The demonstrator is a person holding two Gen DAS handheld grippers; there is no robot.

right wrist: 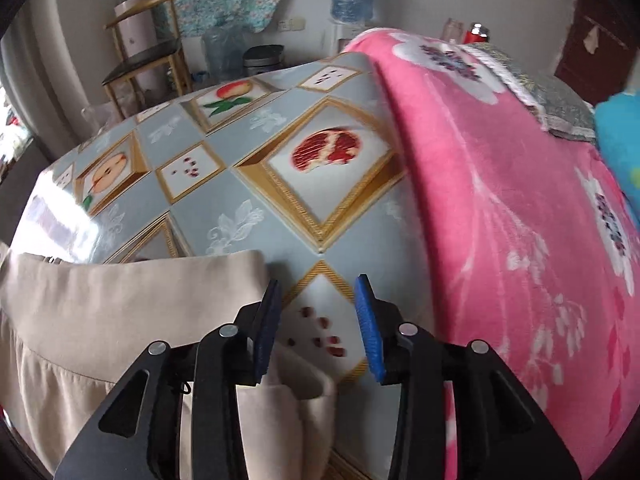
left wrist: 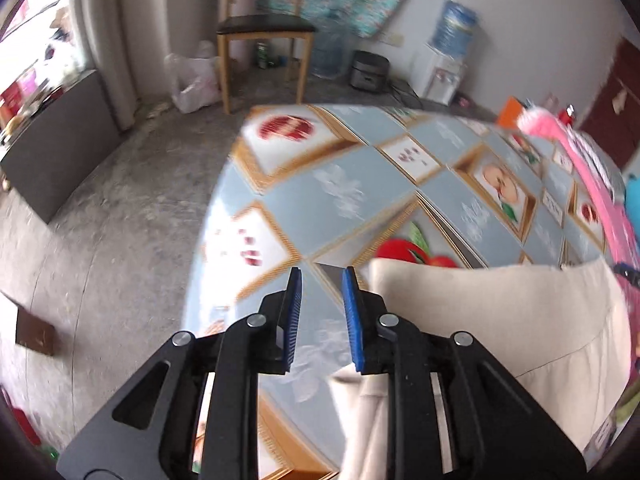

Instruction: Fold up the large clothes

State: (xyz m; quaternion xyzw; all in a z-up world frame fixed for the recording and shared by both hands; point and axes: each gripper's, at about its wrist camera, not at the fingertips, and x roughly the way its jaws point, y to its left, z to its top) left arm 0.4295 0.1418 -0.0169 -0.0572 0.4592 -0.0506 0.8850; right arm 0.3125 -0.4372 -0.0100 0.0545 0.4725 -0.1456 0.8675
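Observation:
A beige garment [left wrist: 492,320] lies on the table [left wrist: 340,184] covered with a blue fruit-pattern cloth. In the left wrist view it lies to the right of my left gripper [left wrist: 322,276], which is open and empty above the garment's left edge. In the right wrist view the same garment [right wrist: 120,308] lies to the left, folded over with a straight top edge. My right gripper [right wrist: 318,284] is open and empty, hovering over the tablecloth [right wrist: 240,184] just past the garment's right edge.
A pink flowered blanket [right wrist: 512,200] covers the table's right side, with a blue item [right wrist: 620,132] beyond it. A wooden chair [left wrist: 264,28], water bottles, a water dispenser [left wrist: 444,68] and a plastic bag [left wrist: 192,80] stand on the floor behind the table.

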